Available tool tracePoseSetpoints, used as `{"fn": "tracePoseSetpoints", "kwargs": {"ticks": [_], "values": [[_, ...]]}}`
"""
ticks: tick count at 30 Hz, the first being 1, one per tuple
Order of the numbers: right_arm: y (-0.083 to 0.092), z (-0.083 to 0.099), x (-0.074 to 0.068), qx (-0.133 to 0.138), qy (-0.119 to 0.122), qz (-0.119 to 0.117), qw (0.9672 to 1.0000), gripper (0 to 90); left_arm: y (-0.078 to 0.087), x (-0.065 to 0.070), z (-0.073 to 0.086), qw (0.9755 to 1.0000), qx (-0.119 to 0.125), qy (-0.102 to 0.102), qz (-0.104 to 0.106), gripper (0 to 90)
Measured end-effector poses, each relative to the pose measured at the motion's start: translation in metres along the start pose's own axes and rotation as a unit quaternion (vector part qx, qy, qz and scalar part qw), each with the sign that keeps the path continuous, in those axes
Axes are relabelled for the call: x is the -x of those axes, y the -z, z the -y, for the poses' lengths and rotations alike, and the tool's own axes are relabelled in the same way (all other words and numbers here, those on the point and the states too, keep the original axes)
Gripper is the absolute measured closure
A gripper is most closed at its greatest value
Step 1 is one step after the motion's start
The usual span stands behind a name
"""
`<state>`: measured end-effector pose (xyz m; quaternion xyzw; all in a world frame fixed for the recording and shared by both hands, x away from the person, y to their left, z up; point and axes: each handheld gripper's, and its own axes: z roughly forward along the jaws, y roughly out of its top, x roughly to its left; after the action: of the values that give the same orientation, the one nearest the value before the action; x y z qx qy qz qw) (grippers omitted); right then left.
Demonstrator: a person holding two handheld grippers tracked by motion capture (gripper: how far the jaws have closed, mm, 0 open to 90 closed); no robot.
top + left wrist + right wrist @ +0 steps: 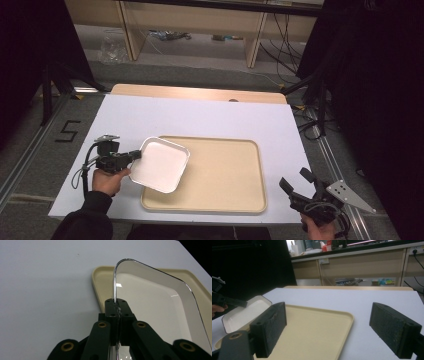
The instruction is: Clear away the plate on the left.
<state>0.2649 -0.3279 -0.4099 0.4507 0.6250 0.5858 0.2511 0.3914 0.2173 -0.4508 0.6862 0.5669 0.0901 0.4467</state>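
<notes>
The worktop (210,117) is a white sheet over a pale wooden top, with a strip of bare wood showing along the far edge. Sitting flat on it, towards the near right, is a wide beige tray (225,175) with a low raised rim and rounded corners. There's a white square dish (161,165) at the tray's left end, overhanging that edge and tilted; whether any part of it rests on the tray is hard to tell from here. Away to the left, the grey floor (30,150) carries a black "5" marking (67,131).
</notes>
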Motion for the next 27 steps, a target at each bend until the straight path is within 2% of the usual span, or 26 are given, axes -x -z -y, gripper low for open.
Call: {"fn": "tracePoseSetpoints", "kwargs": {"ticks": [6, 9, 10, 11, 12, 13, 15, 20, 22, 26, 27], "values": [[0.000, 0.000, 0.000, 0.001, 0.000, -0.001, 1.0000, 15.1, -0.015, 0.011, 0.004, 0.9995, -0.025, -0.013, 0.017, 88.4], [0.000, 0.000, 0.000, 0.000, -0.001, 0.001, 1.0000, 15.1, -0.024, 0.022, 0.004, 0.9994, -0.024, -0.009, 0.022, 88.4], [-0.001, 0.000, 0.001, 0.002, 0.008, -0.002, 1.0000, 15.1, -0.026, 0.022, 0.004, 0.9991, -0.029, -0.015, 0.026, 88.4], [-0.001, 0.000, 0.001, 0.001, 0.006, -0.002, 1.0000, 15.1, -0.029, 0.026, 0.005, 0.9991, -0.028, -0.010, 0.031, 88.4], [0.000, 0.000, 0.000, 0.000, 0.000, -0.001, 1.0000, 15.1, -0.032, 0.028, 0.005, 0.9985, -0.039, -0.022, 0.031, 88.4], [0.000, 0.000, 0.000, 0.001, 0.000, -0.002, 1.0000, 15.1, -0.037, 0.032, 0.006, 0.9984, -0.040, -0.021, 0.034, 88.4], [0.000, 0.000, 0.000, 0.001, 0.000, -0.002, 1.0000, 15.1, -0.043, 0.036, 0.006, 0.9975, -0.052, -0.034, 0.034, 88.3], [0.000, 0.000, 0.000, -0.003, -0.002, 0.000, 1.0000, 15.1, -0.057, 0.047, 0.008, 0.9968, -0.061, -0.035, 0.038, 88.3], [0.000, 0.000, 0.000, -0.003, -0.002, 0.000, 1.0000, 15.1, -0.061, 0.050, 0.009, 0.9960, -0.069, -0.042, 0.040, 88.2], [0.000, 0.000, 0.000, -0.002, -0.003, -0.001, 1.0000, 15.1, -0.068, 0.058, 0.012, 0.9959, -0.071, -0.037, 0.042, 88.2], [0.000, 0.000, 0.000, -0.003, -0.002, -0.001, 1.0000, 15.1, -0.069, 0.060, 0.013, 0.9954, -0.074, -0.042, 0.045, 88.3]]}}
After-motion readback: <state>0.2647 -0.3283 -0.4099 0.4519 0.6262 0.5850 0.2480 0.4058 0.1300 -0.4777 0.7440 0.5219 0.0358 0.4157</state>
